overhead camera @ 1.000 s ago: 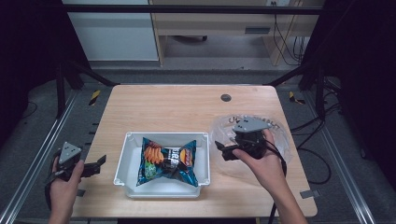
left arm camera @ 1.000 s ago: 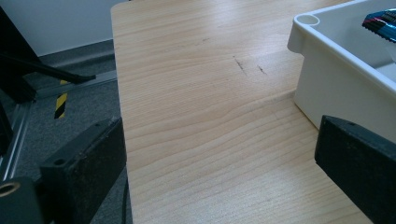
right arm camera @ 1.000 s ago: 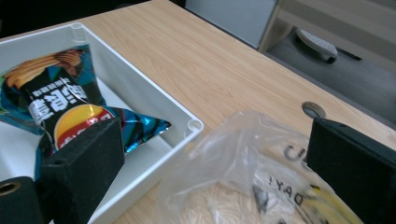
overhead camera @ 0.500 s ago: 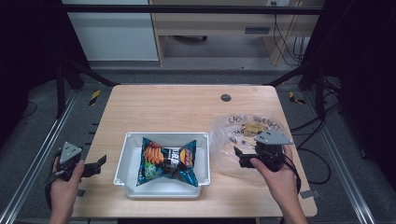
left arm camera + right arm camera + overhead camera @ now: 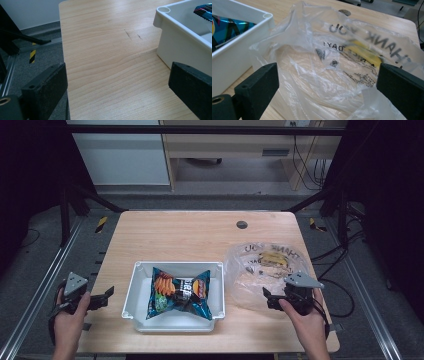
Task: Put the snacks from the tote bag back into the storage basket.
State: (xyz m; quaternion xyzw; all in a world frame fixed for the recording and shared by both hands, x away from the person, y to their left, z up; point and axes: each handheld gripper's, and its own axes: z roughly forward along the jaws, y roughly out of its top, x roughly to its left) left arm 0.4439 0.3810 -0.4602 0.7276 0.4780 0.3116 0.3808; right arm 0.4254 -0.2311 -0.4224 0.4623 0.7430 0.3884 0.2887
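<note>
Wooden bench (image 5: pixel 200 237) carries all items, its surface pale and bare along the far edge apart from a small dark round fitting (image 5: pixel 242 224). At the near left corner, the left hand-held gripper (image 5: pixel 102 297) is held by a hand just off the bench's left edge, its jaws spread wide with nothing between them; in the left gripper view they frame bare wood, with the tub's corner at the right. A white plastic tub (image 5: pixel 140 270) sits near the front edge, left of centre, and holds a blue crisp packet (image 5: pixel 180 292) lying flat inside it. Just beside the tub's right wall lies a clear plastic bag (image 5: pixel 250 275) with dark printed lettering, crumpled, with a yellow item inside it toward the far side; what that item is cannot be told. The right hand-held gripper (image 5: pixel 267 299) rests at the bag's near edge, close to the bench's near right corner, jaws parted wide and pointing left. In the right gripper view the bag (image 5: pixel 324 67) lies between and beyond the jaws, not clamped.
</note>
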